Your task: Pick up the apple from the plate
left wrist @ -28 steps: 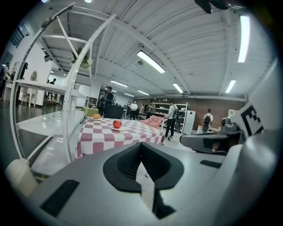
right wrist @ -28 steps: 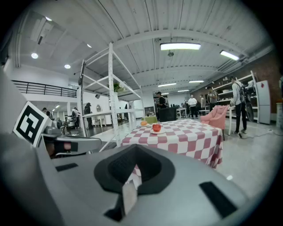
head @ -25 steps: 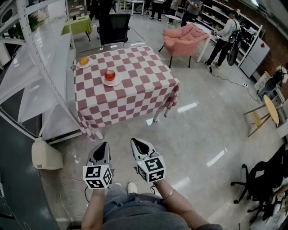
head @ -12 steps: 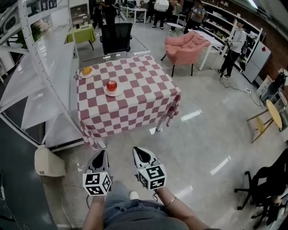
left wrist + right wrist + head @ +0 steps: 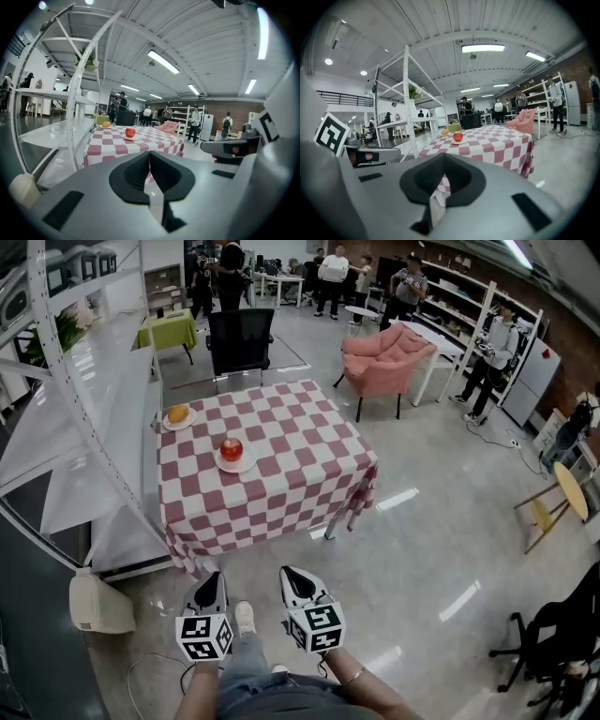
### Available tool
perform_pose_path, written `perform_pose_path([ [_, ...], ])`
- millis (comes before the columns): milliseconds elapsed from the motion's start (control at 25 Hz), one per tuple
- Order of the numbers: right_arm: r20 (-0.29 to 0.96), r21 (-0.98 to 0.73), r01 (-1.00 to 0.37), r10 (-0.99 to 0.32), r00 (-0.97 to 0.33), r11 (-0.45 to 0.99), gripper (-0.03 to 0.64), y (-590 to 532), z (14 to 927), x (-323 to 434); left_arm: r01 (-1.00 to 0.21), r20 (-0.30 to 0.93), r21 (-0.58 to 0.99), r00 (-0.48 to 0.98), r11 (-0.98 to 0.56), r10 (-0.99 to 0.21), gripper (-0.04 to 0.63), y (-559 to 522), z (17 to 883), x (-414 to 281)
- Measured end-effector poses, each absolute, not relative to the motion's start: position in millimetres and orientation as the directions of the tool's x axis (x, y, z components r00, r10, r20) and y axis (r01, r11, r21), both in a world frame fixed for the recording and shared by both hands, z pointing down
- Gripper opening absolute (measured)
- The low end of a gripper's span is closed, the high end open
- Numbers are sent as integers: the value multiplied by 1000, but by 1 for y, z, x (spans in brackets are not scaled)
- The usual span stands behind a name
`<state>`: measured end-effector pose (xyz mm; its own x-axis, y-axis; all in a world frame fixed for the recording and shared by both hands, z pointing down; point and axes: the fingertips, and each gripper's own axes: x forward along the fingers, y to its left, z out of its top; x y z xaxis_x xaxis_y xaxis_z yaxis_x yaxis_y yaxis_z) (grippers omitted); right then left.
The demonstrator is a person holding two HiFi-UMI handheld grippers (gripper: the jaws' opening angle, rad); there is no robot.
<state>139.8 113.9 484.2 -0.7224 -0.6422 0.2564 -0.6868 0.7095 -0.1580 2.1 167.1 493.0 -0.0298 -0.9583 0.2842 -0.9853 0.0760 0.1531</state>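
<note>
A red apple (image 5: 231, 449) sits on a small white plate (image 5: 234, 463) on the table with the red-and-white checked cloth (image 5: 281, 474). It also shows far off in the left gripper view as the apple (image 5: 130, 133) and in the right gripper view as the apple (image 5: 458, 136). My left gripper (image 5: 212, 586) and right gripper (image 5: 293, 579) are held side by side over the floor, well short of the table's near edge. Both are shut with nothing between the jaws.
An orange (image 5: 177, 414) on a second plate lies at the table's far left corner. A white metal shelving frame (image 5: 84, 409) stands to the left of the table. Beyond are a black chair (image 5: 240, 338), a pink armchair (image 5: 384, 351) and several people.
The table now sits lower and nearer in the head view. Both grippers have come forward with the person and stay shut.
</note>
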Motion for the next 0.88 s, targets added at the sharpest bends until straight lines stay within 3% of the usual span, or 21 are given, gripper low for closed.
perform_pose_path([
  [880,312,-104,-761,-706,-636,640,11,-49,494,43,-985,312,171,65,-11,-948,17,3,507,-108],
])
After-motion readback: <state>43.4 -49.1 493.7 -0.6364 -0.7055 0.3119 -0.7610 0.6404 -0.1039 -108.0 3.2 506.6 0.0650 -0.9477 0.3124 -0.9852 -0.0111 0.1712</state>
